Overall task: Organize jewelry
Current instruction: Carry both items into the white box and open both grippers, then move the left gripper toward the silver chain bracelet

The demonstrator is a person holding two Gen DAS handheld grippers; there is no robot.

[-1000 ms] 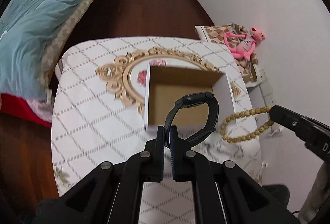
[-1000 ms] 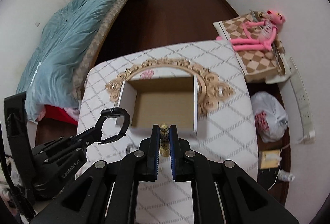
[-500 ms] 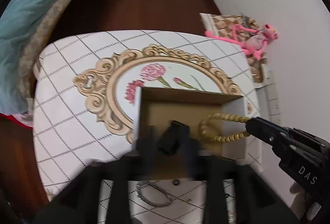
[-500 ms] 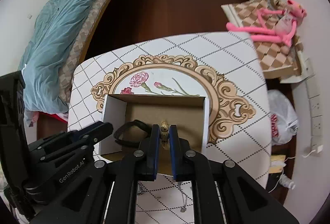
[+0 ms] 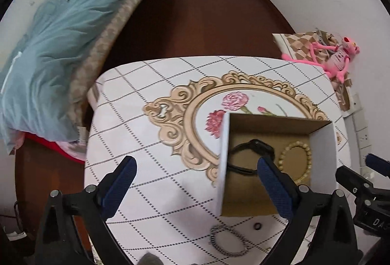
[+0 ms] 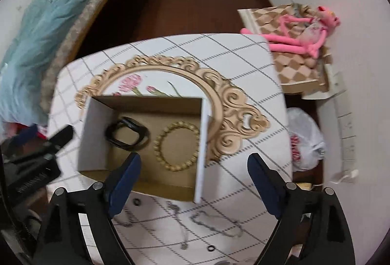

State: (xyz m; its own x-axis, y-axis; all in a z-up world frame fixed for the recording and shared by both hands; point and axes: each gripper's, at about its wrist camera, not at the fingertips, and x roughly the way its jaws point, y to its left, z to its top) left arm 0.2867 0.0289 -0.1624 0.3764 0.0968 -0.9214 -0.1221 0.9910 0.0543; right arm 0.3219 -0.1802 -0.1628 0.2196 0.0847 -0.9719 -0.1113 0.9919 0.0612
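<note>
Lying loose now: watch [image 5: 251,155], bracelet [image 6: 176,145]

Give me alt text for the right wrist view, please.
An open cardboard box on a patterned table holds a black watch and a gold bead bracelet. The right claw hangs open and empty above it; chains lie outside the box.

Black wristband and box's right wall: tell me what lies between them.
The gold bead bracelet lies flat on the box floor between the black wristband and that right wall; the right wrist view shows it best.
</note>
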